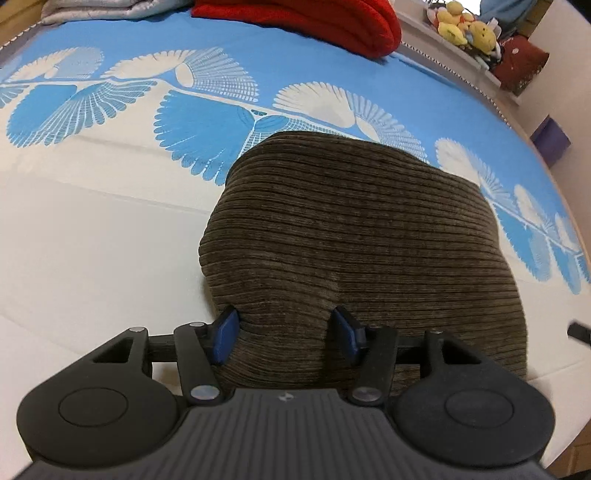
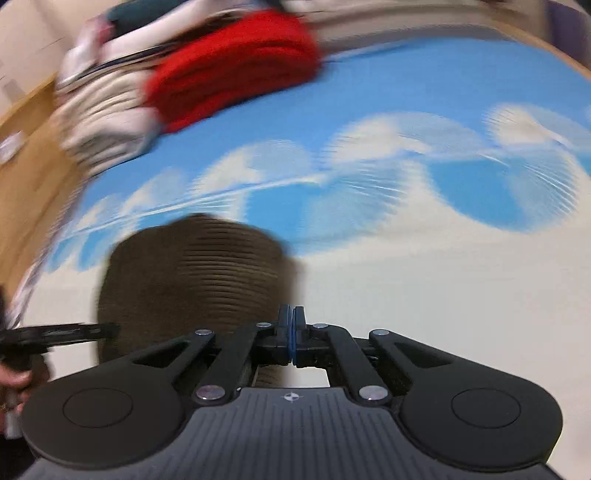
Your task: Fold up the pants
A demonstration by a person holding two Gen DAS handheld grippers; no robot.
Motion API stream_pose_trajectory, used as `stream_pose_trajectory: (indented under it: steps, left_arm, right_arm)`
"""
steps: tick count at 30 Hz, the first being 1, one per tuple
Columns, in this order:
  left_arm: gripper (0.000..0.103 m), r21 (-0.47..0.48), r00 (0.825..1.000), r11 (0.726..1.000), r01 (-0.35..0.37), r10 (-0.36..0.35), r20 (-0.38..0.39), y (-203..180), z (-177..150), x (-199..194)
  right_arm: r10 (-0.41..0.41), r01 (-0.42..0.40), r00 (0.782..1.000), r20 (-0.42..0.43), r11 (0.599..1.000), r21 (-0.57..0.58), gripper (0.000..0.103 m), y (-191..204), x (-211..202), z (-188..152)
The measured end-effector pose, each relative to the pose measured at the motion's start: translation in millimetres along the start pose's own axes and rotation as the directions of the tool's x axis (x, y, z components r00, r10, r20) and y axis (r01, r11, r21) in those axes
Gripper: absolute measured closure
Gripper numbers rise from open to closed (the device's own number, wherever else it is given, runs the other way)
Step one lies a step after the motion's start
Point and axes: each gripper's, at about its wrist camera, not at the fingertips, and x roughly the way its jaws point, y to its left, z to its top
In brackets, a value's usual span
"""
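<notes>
Bedding comes first: the bed (image 1: pixel 92 229) is covered by a sheet that is white on the near side and blue with white fan-shaped prints farther off, and it carries everything in view. On the white part lies the pair of brown corduroy pants (image 1: pixel 351 236), folded into a compact, thick bundle with rounded edges, its ribs running crosswise.

Judging by the cloth, the bundle looks soft and fairly light, thick enough to spring open a little, with a ribbed surface that should give good grip rather than slide. It is not fragile. The best hold seems to be on the near folded edge, pinching all layers together so none slips out.

The left hand-held gripper (image 1: pixel 286 332) is at that near edge, its blue pads (image 1: pixel 225 332) apart with a bulge of corduroy between them; the pads appear to touch the cloth, but I cannot tell whether they are squeezing it. The right hand-held gripper (image 2: pixel 291 332) has its fingers pressed together with nothing between them, just to the right of the bundle and apart from it; its view is blurred.

Farther up the bed lie a red folded cloth (image 1: pixel 314 22) and a stack of pale linens (image 2: pixel 103 125), well apart from the pants. Yellow plush toys (image 1: pixel 465 26) sit on a ledge beyond. Nothing blocks the pants.
</notes>
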Motion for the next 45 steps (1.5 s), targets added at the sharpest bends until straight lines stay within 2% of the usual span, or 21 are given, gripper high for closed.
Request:
stream_pose_trajectory:
  steps: [1, 3, 5, 6, 8, 12, 13, 15, 16, 18, 21, 23, 25, 27, 29, 31, 35, 38, 40, 42, 45]
  left_arm:
    - [0.036, -0.009, 1.000, 1.000, 0.000, 0.000, -0.009, 4, -1, 1]
    - [0.029, -0.048, 1.000, 0.999, -0.007, 0.006, -0.016, 16, 4, 0]
    - [0.027, -0.062, 0.999, 0.998, -0.032, 0.033, 0.006, 27, 1, -11]
    - [0.028, -0.057, 0.998, 0.997, -0.047, 0.049, 0.025, 31, 1, -18]
    - [0.037, -0.036, 0.996, 0.998, -0.059, 0.061, 0.068, 35, -4, -31]
    - [0.063, 0.031, 0.994, 0.999, 0.027, -0.030, 0.108, 34, -14, -50]
    - [0.064, 0.055, 0.994, 0.998, 0.040, -0.045, 0.103, 30, -17, -50]
    - [0.064, 0.130, 0.999, 0.991, 0.021, -0.025, 0.029, 21, -24, -37]
    - [0.063, 0.169, 0.999, 0.985, -0.026, 0.029, -0.017, 17, -29, -27]
    - [0.062, 0.254, 0.990, 0.959, -0.122, 0.134, -0.032, 7, -38, -18]
    - [0.057, 0.319, 0.981, 0.928, -0.194, 0.175, 0.088, -11, -46, -38]
    - [0.027, 0.317, 0.973, 0.927, -0.200, 0.150, 0.174, -19, -53, -62]
    - [0.018, 0.317, 0.960, 0.929, -0.191, 0.109, 0.257, -26, -61, -89]
    - [0.018, 0.300, 0.944, 0.938, -0.175, 0.073, 0.322, -27, -71, -119]
    - [0.017, 0.263, 0.926, 0.950, -0.169, 0.062, 0.372, -30, -86, -143]
    - [0.017, 0.198, 0.906, 0.965, -0.171, 0.074, 0.417, -32, -106, -169]
    - [0.016, 0.140, 0.899, 0.980, -0.143, 0.070, 0.432, -36, -150, -196]
    - [0.002, 0.124, 0.917, 0.979, -0.161, 0.102, 0.384, -38, -176, -200]
    - [0.002, 0.126, 0.922, 0.976, -0.177, 0.119, 0.368, -38, -190, -205]
    - [0.000, 0.121, 0.910, 0.974, -0.193, 0.131, 0.394, -37, -204, -218]
    - [0.000, 0.068, 0.915, 0.989, -0.135, 0.098, 0.392, -31, -222, -237]
  right_arm:
    - [-0.010, 0.010, 1.000, 0.015, 1.000, 0.028, 0.103, -11, -2, -12]
    - [-0.020, 0.021, 0.999, -0.036, 1.000, 0.023, 0.099, -12, -2, -20]
    - [0.019, -0.014, 0.998, 0.059, 0.997, -0.078, 0.097, 9, -16, -22]
    - [0.044, -0.034, 0.996, 0.082, 0.992, -0.120, 0.085, 21, -19, -24]
    - [0.099, -0.083, 0.992, 0.076, 0.978, -0.190, 0.066, 44, -16, -30]
    - [0.180, -0.166, 0.984, 0.002, 0.914, -0.371, 0.065, 97, -1, -42]
    - [0.173, -0.179, 0.983, -0.053, 0.895, -0.408, 0.065, 109, 8, -47]
    - [0.060, -0.144, 0.982, -0.180, 0.852, -0.503, 0.065, 124, 36, -64]
    - [-0.019, -0.104, 0.979, -0.203, 0.810, -0.577, 0.065, 130, 49, -76]
    - [-0.079, -0.059, 0.981, -0.177, 0.749, -0.660, 0.065, 142, 55, -87]
    - [-0.079, -0.023, 0.987, -0.141, 0.797, -0.604, 0.065, 144, 46, -82]
    - [-0.081, 0.023, 0.994, -0.070, 0.800, -0.600, 0.065, 148, 30, -80]
    - [-0.061, 0.073, 0.997, 0.041, 0.837, -0.542, 0.057, 151, 1, -77]
    - [-0.051, 0.108, 0.988, 0.143, 0.898, -0.427, 0.032, 146, -30, -77]
    - [-0.096, 0.168, 0.970, 0.224, 0.929, -0.330, 0.017, 141, -55, -85]
    - [-0.134, 0.209, 0.951, 0.280, 0.943, -0.258, 0.016, 138, -78, -98]
    - [-0.173, 0.235, 0.932, 0.320, 0.957, -0.169, 0.008, 135, -109, -121]
    - [-0.183, 0.248, 0.931, 0.316, 0.951, -0.182, 0.008, 134, -126, -145]
    - [-0.181, 0.251, 0.930, 0.321, 0.949, -0.190, 0.008, 140, -139, -163]
    - [-0.181, 0.251, 0.927, 0.329, 0.951, -0.182, 0.008, 141, -156, -177]
    - [-0.183, 0.242, 0.923, 0.338, 0.960, -0.139, 0.007, 142, -181, -203]
